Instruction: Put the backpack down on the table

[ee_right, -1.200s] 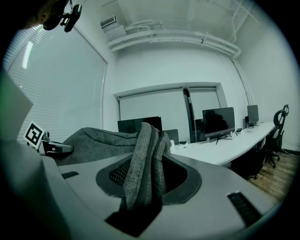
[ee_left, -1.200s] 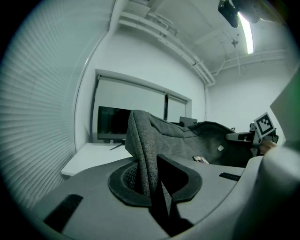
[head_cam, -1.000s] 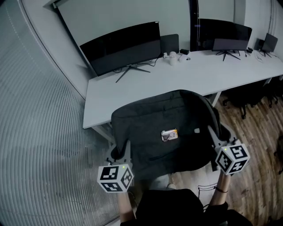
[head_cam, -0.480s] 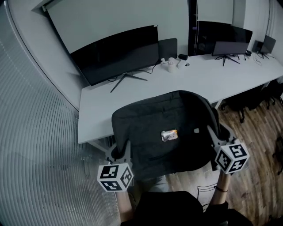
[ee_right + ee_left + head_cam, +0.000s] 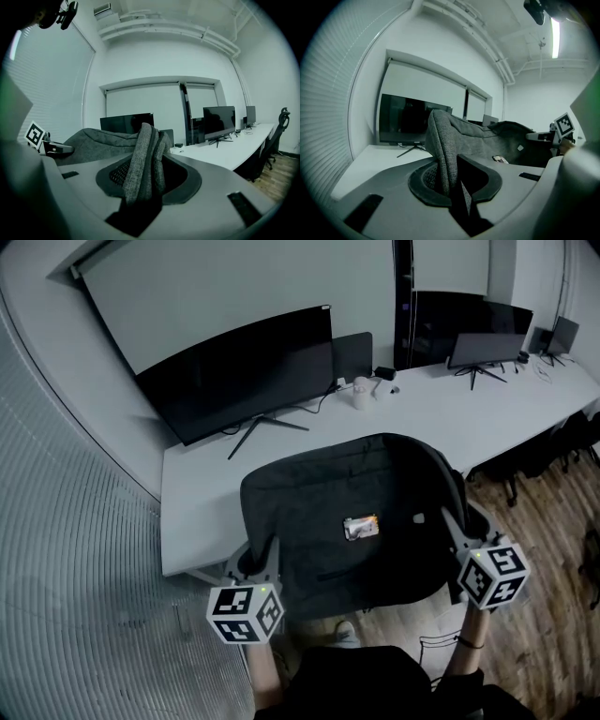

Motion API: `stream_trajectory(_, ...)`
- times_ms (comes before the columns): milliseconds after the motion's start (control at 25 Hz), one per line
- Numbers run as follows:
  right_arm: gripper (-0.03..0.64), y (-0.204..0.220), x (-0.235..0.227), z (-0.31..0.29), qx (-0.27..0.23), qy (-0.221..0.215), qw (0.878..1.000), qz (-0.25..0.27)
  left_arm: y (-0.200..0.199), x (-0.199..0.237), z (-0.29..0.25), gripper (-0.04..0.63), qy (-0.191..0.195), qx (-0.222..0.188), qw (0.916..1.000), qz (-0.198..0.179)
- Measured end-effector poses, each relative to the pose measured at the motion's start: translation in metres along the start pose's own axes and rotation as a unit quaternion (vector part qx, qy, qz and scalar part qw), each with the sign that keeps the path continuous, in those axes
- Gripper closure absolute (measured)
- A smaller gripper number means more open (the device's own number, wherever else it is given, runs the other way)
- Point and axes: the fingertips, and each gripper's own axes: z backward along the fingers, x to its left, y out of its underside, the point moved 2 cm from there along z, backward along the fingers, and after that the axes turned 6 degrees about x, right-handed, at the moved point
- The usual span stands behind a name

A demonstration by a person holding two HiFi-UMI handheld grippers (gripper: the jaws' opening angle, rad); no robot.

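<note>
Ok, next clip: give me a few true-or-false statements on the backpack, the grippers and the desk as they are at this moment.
1. The left gripper and the right gripper each have their fingers shut on the backpack. True.
2. The backpack is bright red. False: it is dark grey.
3. A large monitor with a dark screen stands on the white table beyond the backpack. True.
4. The floor at the right is blue carpet. False: it is wood planking.
</note>
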Motion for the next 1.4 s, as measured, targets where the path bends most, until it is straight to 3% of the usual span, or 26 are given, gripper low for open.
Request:
stream_trajectory(520,0.477,-0.013,-0.006,-0.042,-0.019,0.02,1.0,-0.012,-0.025,0.028,-0.049,0.535,0.027,-0.009,0.9995,-0.013)
stream_trajectory(960,0.477,-0.034,-0.002,-0.082,-0.031,-0.002,0.999,-0.009,-0.044,0.052,-0.063,0.535,0.004,-0.021,0.9997,-0.009)
stream_trajectory(1400,0.477,-0.063,-0.026,-0.163,-0.028,-0.034,0.999,0.001,-0.071,0.074,-0.118,0.535,-0.027,-0.023,0.9994,0.003)
